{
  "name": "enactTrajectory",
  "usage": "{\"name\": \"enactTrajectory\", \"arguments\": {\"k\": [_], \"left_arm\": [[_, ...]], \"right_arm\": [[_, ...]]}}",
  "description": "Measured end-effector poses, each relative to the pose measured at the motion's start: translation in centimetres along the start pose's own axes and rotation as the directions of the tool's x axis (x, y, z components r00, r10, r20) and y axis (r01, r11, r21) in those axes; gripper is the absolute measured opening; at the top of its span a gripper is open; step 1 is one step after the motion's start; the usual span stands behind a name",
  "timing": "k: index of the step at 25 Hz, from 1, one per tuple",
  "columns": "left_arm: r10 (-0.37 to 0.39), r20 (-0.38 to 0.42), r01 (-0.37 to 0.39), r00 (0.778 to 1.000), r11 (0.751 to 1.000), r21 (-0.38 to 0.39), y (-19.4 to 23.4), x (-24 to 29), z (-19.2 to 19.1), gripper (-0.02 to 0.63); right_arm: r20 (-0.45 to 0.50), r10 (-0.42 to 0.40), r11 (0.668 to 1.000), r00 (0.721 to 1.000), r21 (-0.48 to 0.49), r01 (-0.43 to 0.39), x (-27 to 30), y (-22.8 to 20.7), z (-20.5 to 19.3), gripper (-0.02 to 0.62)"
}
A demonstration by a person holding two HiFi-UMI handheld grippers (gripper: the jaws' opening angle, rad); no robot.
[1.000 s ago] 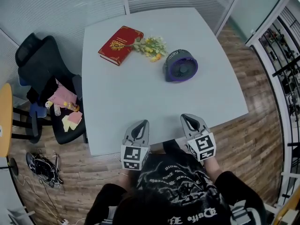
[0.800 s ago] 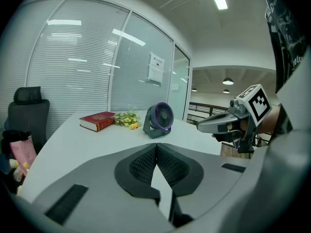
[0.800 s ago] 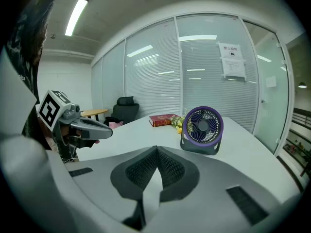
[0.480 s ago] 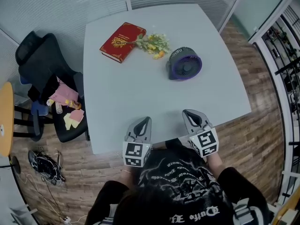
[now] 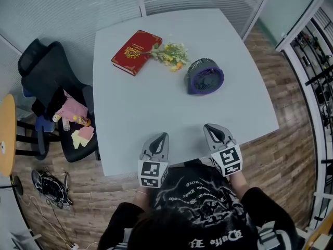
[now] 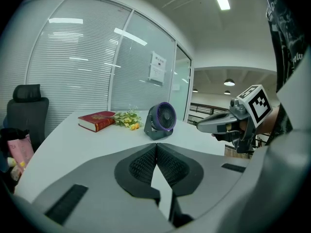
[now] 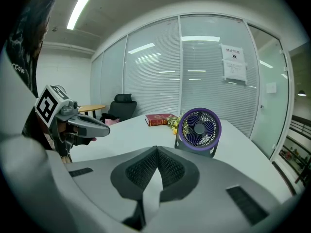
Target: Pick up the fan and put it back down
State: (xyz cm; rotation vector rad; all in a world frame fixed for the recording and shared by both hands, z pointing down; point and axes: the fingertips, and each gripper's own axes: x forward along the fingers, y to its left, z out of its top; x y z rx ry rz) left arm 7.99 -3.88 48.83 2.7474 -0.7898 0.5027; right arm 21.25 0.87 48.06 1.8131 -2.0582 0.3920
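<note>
The small round purple-rimmed grey plastic fan [image 5: 205, 76] stands well ahead of the right gripper [image 5: 217, 133]. It lies ahead and to the right of the left gripper [image 5: 158, 141]. Both grippers' jaws are closed on nothing.

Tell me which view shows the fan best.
Right gripper view: the fan is nearest and largest there, its purple-rimmed grille facing the camera, blades and stand clear. The head view shows it small from above, on the table; the left gripper view shows it farther off, turned partly sideways.
</note>
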Motion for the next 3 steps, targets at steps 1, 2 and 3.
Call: {"name": "enactTrajectory", "arguments": {"k": [1, 2, 3], "left_arm": [[0.001, 0.001, -0.001, 1.0, 1.0, -0.001, 0.03, 0.12, 0.07, 0.02], [0.002, 0.001, -0.002, 1.0, 1.0, -0.001, 0.04, 0.23, 0.13, 0.02], [0.003, 0.0, -0.003, 1.0, 1.0, -0.002, 0.05, 0.33, 0.17, 0.02]], "right_arm": [[-0.002, 0.0, 1.0, 1.0, 0.001, 0.0, 0.06, -0.11, -0.07, 0.006], [-0.003, -0.001, 1.0, 1.0, 0.002, 0.001, 0.1, -0.22, -0.12, 0.006], [-0.004, -0.002, 1.0, 1.0, 0.004, 0.002, 0.14, -0.33, -0.17, 0.006]]}}
